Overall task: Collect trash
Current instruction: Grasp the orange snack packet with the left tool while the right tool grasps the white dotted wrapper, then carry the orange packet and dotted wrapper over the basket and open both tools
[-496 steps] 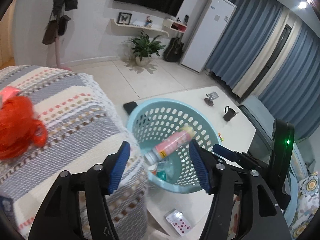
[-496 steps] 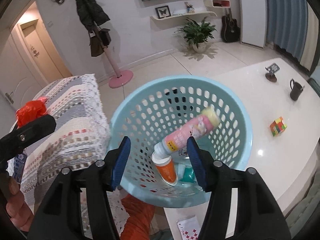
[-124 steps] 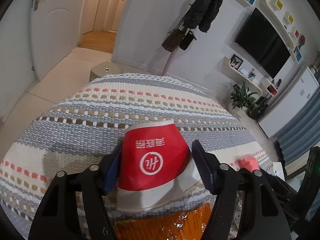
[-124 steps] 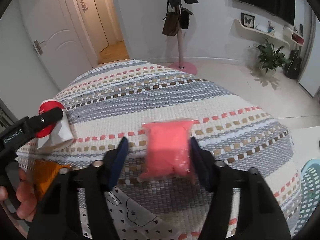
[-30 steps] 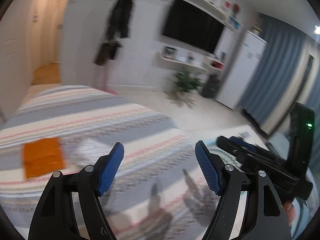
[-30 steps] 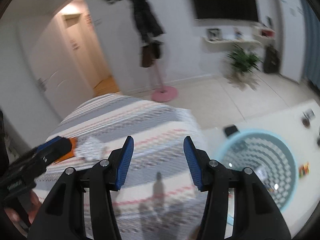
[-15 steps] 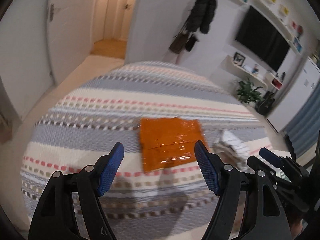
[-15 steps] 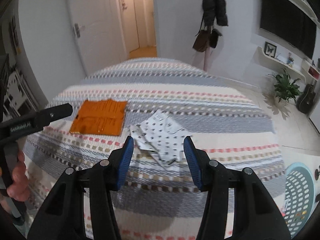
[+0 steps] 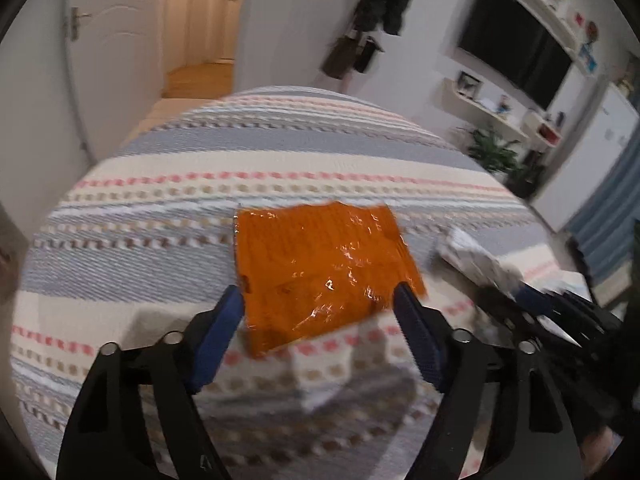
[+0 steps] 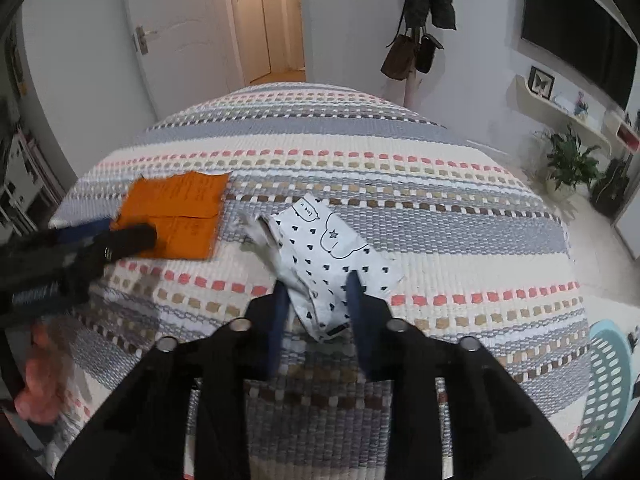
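right wrist: white wrapper (image 10: pixel 332 256) long axis runs away between closing jaws; left jaws spread.

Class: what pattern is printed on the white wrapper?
Small black hearts on the white wrapper; it shows best in the right wrist view.

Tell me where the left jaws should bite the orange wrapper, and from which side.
Take the orange wrapper at its near edge, coming in low from the near side. It lies flat on the striped cover, and the open left gripper already straddles that edge.
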